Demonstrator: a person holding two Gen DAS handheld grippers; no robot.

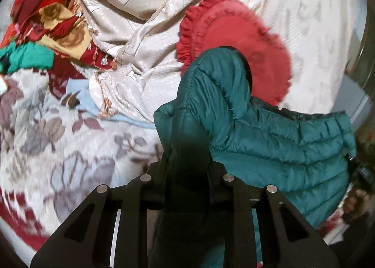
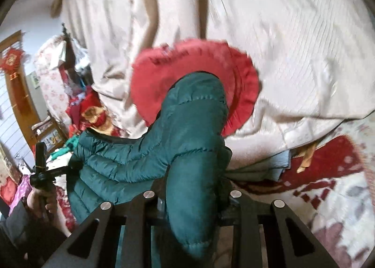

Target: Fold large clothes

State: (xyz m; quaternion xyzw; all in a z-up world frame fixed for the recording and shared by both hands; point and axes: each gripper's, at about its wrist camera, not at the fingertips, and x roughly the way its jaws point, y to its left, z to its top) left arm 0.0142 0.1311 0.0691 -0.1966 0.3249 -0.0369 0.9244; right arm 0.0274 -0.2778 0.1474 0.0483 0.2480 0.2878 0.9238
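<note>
Left wrist: quilted teal puffer jacket (image 1: 269, 141), ruffled red cushion (image 1: 234, 33).

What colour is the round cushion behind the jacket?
The round cushion is red, with a frilled edge; the left wrist view shows it best.

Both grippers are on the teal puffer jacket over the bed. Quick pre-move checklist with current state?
1. Left gripper closed on teal puffer jacket: ok, fabric bunched between its jaws.
2. Right gripper closed on the jacket: ok.
3. Jacket spans between both grips: ok.
4. Jacket fully clear of the floral bedspread: cannot tell, lower part hidden.
5. Landing area free: not ok, red ruffled cushion and cream blanket lie ahead.
6. Image sharpness: not ok, background blurred.
</note>
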